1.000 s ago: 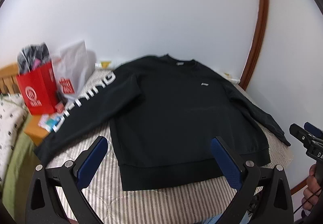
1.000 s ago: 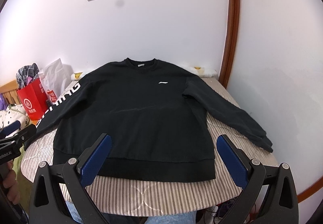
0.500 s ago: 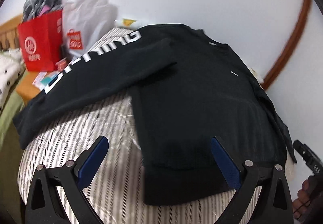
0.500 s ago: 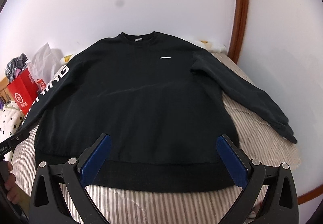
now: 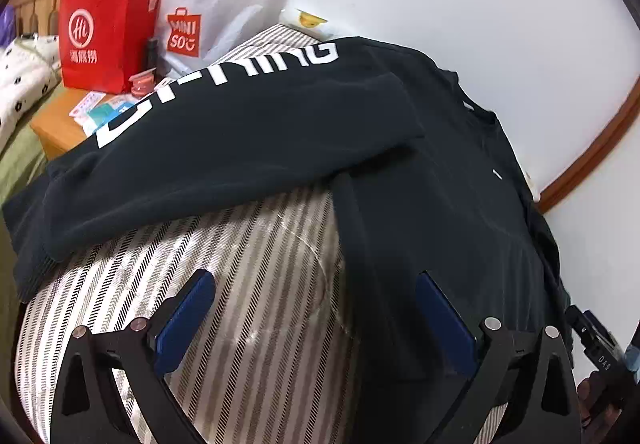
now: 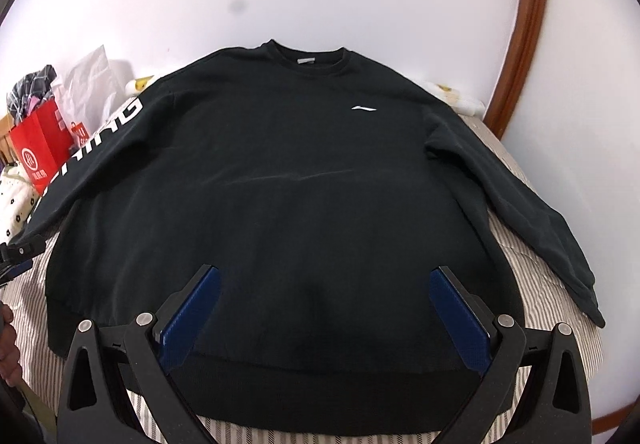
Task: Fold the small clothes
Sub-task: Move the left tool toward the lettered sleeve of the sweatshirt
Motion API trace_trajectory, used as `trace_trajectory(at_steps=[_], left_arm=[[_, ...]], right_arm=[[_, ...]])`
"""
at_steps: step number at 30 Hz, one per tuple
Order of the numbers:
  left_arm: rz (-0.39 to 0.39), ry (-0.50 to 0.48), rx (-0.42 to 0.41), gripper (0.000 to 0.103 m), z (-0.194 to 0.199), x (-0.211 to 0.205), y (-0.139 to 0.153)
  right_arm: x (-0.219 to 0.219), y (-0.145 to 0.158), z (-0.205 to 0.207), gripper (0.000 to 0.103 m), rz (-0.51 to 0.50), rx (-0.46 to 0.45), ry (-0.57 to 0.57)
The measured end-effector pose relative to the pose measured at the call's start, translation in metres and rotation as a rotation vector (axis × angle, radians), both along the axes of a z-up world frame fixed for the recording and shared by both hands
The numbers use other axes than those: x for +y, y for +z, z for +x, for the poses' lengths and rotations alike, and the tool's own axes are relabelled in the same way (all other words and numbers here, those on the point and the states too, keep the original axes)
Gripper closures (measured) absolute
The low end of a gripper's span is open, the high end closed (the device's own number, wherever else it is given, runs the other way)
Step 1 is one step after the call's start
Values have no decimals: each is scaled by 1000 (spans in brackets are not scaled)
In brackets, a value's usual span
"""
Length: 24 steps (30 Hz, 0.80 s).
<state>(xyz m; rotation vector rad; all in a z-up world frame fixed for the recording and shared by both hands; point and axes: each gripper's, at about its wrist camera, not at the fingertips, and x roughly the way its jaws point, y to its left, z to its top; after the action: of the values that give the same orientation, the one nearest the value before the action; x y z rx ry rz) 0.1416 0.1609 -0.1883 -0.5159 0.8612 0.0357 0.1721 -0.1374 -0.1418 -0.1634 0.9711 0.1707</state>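
A black sweatshirt (image 6: 288, 195) lies flat, front up, on a striped bedspread (image 5: 248, 284). Its left sleeve (image 5: 208, 155) carries white lettering and stretches toward the bed's left edge. Its right sleeve (image 6: 520, 203) lies spread to the right. My left gripper (image 5: 316, 308) is open and empty, low over the bedspread by the sweatshirt's left side seam near the hem. My right gripper (image 6: 324, 300) is open and empty, over the lower middle of the sweatshirt just above the hem.
A red paper bag (image 5: 108, 23) and a white shopping bag (image 5: 216, 3) stand on a wooden bedside table (image 5: 60, 127) at the left. A white wall is behind the bed, with a brown door frame (image 6: 520, 27) at the right.
Both grippers have moved closer and lower toward the sweatshirt. The left one has swung left toward the lettered sleeve and side seam. Both stay open.
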Motion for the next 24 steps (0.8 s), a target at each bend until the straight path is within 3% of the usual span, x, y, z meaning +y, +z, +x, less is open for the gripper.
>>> trace_trajectory(at_steps=[17, 24], left_arm=[[-156, 35, -61, 5, 1, 23, -8], [-163, 43, -59, 6, -2, 23, -9]], right_arm=[[17, -16, 5, 1, -26, 49, -1], [16, -17, 6, 1, -22, 57, -8]])
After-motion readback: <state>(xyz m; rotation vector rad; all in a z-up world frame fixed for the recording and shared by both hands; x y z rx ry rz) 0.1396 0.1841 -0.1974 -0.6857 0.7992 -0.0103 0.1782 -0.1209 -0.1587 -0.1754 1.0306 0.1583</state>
